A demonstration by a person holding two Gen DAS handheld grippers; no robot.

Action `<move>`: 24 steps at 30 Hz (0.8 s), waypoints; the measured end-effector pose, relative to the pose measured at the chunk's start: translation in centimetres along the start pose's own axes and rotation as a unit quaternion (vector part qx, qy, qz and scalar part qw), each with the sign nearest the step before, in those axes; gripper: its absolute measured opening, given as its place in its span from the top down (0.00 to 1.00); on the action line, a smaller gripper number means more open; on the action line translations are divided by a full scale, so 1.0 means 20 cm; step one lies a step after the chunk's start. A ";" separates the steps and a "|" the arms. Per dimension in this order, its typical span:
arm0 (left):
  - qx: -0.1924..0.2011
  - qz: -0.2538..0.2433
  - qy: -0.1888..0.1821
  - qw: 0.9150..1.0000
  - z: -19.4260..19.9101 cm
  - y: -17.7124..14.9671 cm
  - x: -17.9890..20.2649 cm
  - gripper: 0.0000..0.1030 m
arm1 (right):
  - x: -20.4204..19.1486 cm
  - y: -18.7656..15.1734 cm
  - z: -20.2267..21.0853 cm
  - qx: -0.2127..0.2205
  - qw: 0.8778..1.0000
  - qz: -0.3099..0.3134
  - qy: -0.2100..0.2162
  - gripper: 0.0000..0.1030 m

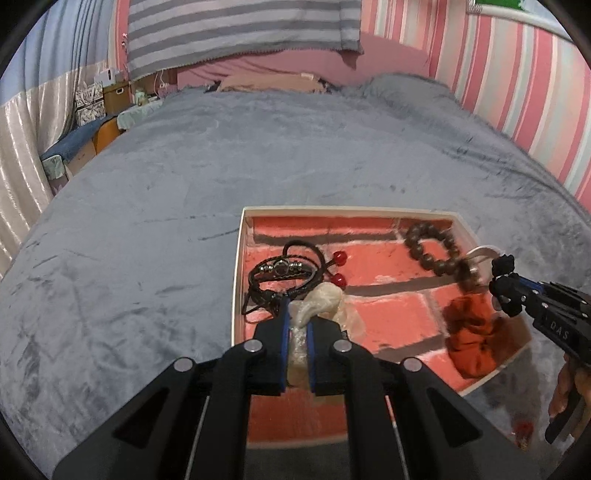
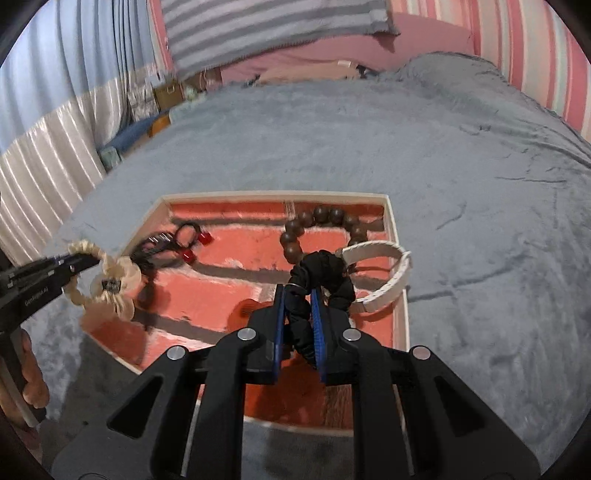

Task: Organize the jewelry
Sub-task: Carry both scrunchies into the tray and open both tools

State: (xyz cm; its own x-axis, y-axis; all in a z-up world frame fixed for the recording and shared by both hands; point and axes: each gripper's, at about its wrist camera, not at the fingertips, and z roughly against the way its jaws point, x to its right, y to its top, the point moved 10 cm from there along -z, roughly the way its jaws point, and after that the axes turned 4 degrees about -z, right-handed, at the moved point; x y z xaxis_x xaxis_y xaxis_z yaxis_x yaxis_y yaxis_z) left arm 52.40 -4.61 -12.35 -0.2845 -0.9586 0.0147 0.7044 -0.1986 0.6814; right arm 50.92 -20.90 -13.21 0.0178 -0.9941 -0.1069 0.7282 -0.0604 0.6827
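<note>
A shallow box with a white rim (image 1: pixel 239 258) and a red brick-pattern floor lies on the grey bedspread; its rim also shows in the right wrist view (image 2: pixel 391 229). My left gripper (image 1: pixel 298 314) is shut on a cream scrunchie (image 1: pixel 321 299) over the box's near left part; the same scrunchie shows in the right wrist view (image 2: pixel 110 284). My right gripper (image 2: pixel 297 295) is shut on a black scrunchie (image 2: pixel 325 273) above the box's right side. In the box lie a brown bead bracelet (image 1: pixel 432 247), a black cord bracelet (image 1: pixel 280 273), a red-bead hair tie (image 1: pixel 338 267), an orange scrunchie (image 1: pixel 472 332) and a white bangle (image 2: pixel 384 273).
The grey bedspread (image 1: pixel 221 166) spreads around the box on all sides. A pink striped wall (image 1: pixel 517 74) runs along the right. Pillows and a striped blanket (image 1: pixel 240 33) lie at the far end. A curtain and small furniture (image 1: pixel 92 107) stand at the left.
</note>
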 end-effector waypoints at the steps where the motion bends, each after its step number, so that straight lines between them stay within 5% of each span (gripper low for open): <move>1: -0.008 0.000 0.003 1.000 -0.04 -0.01 -0.01 0.92 | 0.01 -0.02 -0.04 -0.006 1.000 0.002 -0.002 0.86; 10: -0.022 -0.004 0.021 1.000 -0.14 -0.10 -0.03 0.90 | 0.03 -0.11 -0.15 -0.024 1.000 0.003 -0.019 0.83; 11: -0.023 -0.004 0.022 0.999 -0.13 -0.10 -0.03 0.84 | 0.03 -0.11 -0.15 -0.023 1.000 0.003 -0.021 0.78; 14: -0.010 -0.006 0.030 0.999 -0.09 -0.11 -0.03 0.39 | 0.03 -0.10 -0.11 -0.020 1.000 0.002 -0.019 0.54; 20: 0.003 0.001 0.024 1.000 0.01 -0.08 -0.02 0.39 | 0.03 -0.05 0.04 -0.004 1.000 -0.005 -0.005 0.30; 24: 0.022 0.012 0.016 1.000 0.14 -0.06 -0.03 0.22 | 0.05 -0.03 0.17 0.018 1.000 0.002 -0.014 0.10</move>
State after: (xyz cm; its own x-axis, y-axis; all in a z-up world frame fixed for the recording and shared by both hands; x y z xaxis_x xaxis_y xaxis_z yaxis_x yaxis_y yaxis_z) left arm 49.86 -3.16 -11.15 -0.2469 -0.9690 0.0088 0.6818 -0.1673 0.7122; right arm 48.14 -22.27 -11.19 0.0006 -0.9965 -0.0840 0.7036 -0.0592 0.7081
